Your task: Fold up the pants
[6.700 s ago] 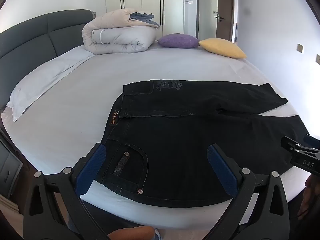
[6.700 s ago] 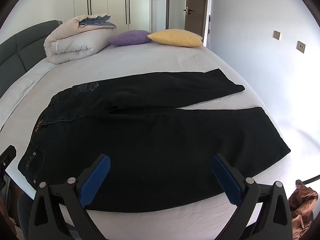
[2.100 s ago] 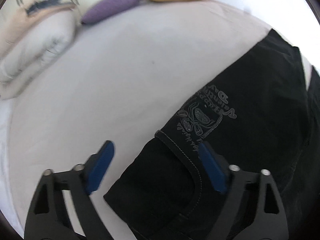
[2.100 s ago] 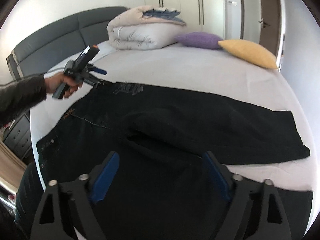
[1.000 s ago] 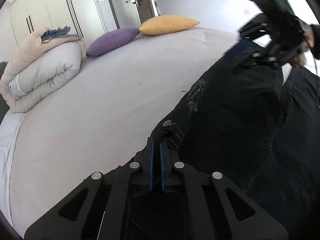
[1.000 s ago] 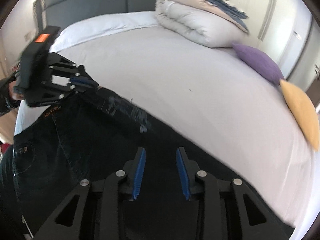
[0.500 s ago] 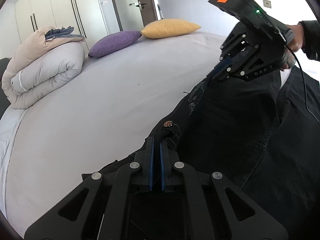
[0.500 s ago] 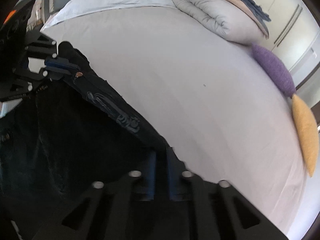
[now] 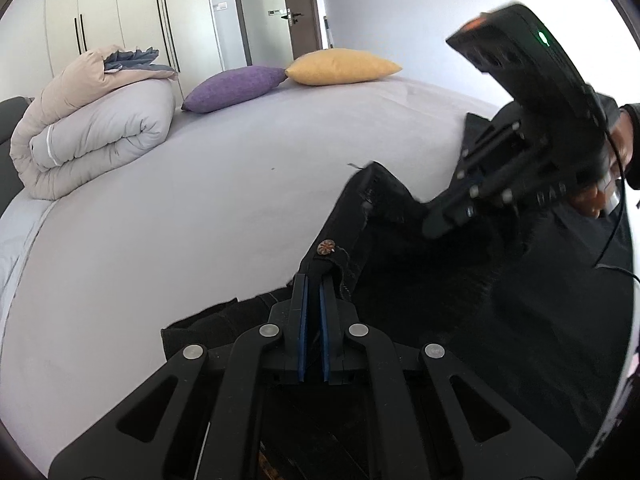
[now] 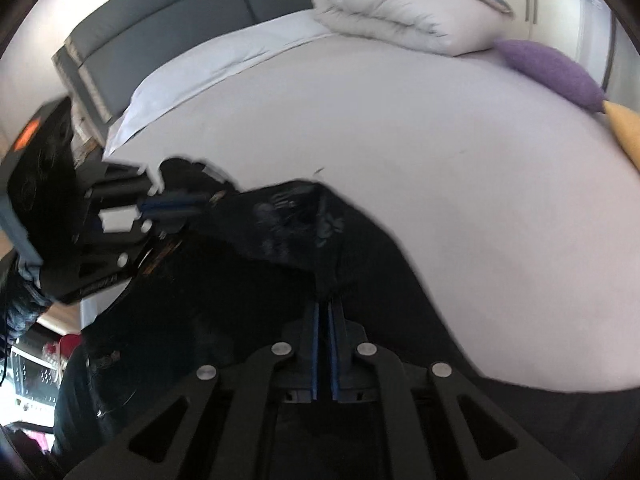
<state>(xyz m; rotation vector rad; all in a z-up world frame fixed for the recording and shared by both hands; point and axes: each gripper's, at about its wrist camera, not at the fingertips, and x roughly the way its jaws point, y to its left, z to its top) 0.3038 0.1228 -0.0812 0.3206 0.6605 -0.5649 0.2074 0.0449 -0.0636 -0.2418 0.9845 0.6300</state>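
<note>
Both tools clamped on black pants [image 9: 460, 300]: left tool [image 9: 313, 280] pinching waistband corner by the button, right tool [image 10: 325, 304] gripping the far edge further along, cloth lifted between them over near side of the bed [image 9: 200, 200].

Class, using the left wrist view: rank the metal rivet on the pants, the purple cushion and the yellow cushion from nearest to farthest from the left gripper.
1. Metal rivet, on the pants, just beyond the left gripper.
2. Purple cushion, far across the bed, upper middle.
3. Yellow cushion, just behind it, to its right.
</note>
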